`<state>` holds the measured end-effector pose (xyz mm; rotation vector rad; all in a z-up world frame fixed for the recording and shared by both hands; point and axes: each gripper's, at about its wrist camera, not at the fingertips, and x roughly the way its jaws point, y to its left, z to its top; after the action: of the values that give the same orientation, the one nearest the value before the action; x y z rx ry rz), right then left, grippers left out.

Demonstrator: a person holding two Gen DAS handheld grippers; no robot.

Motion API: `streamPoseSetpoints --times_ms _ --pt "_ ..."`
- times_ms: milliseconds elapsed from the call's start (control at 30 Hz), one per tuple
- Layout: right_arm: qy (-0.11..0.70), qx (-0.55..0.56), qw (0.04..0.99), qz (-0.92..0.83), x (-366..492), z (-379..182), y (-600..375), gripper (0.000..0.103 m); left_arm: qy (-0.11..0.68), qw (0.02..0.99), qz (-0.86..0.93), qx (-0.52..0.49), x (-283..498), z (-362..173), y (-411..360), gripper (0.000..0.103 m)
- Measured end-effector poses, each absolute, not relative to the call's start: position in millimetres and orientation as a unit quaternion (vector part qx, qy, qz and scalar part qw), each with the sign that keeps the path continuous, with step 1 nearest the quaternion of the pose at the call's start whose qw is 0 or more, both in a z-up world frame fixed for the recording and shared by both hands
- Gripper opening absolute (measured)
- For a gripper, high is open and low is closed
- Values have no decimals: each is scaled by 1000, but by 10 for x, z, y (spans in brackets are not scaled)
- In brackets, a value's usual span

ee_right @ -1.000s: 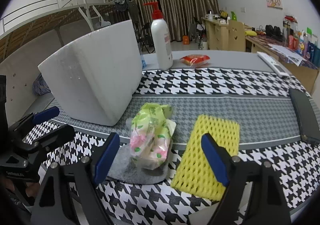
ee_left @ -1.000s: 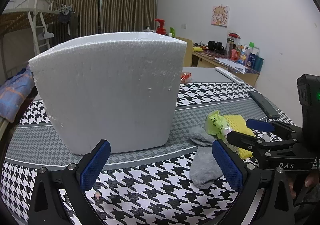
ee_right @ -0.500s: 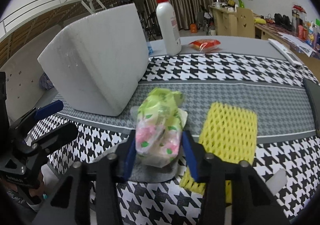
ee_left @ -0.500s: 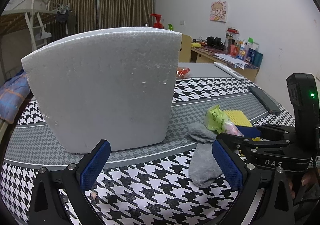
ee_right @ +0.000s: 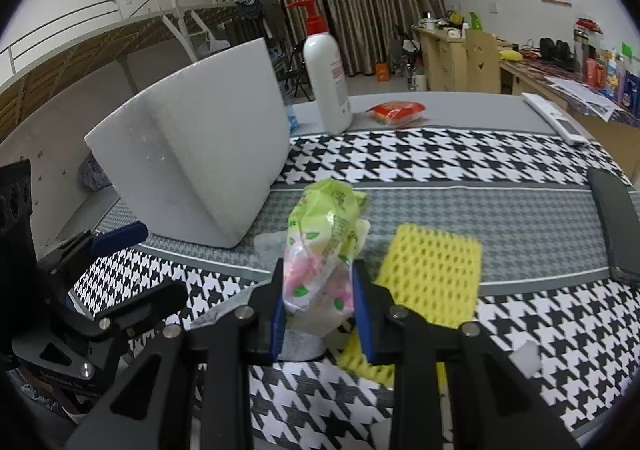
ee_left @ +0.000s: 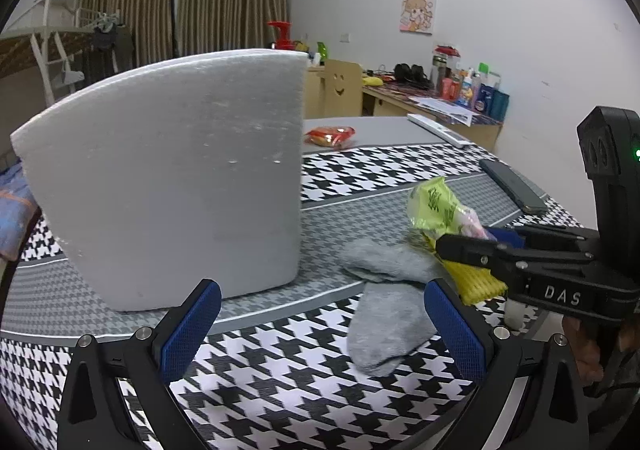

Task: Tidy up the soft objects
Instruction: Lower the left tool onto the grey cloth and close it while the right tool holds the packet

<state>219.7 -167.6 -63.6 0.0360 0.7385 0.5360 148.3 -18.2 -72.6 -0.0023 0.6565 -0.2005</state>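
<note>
Soft green-and-pink floral plastic pack (ee_right: 320,246) sits pinched btwn the blue pads of the right tongs (ee_right: 318,304), dead centre of the right wrist view, low over the houndstooth-cloth worktop (ee_right: 520,154). Jaws have just been closing, pack btwn them; pads now press both its flanks and the film bulges above them. Yellow foam mesh sleeve (ee_right: 430,274) lies just beside it at 3 o'clock, near edge tucked under the right finger. Crumpled grey sock (ee_left: 386,314) lies under and beside the pack, toward 7 o'clock in the left view. White styrofoam box (ee_left: 172,178) stands at 10 o'clock, probably the bin for the soft stuff. Left tongs (ee_left: 320,328) hang released and empty, near the box front.

Risks, as I judge: grip is low on slick squashy film, so the pack could slide out on the lift. Mesh or sock may snag on the fingers and drag along. Box wall is tall; a low carry would clip its rim and shove the light box.
</note>
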Motion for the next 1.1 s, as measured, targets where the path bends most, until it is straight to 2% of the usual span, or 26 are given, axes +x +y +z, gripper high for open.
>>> streamPoseSetpoints --times_ms 400,767,1100 --pt "351 27 904 240 2182 -647 -1864 34 356 925 -135 5 1598 -839 -419 101" --pt "349 35 907 233 2150 -637 -1998 34 398 905 -150 14 1720 -978 -620 86" --pt "347 41 908 233 2117 -656 -2082 34 422 895 -140 28 1742 -1070 -690 75"
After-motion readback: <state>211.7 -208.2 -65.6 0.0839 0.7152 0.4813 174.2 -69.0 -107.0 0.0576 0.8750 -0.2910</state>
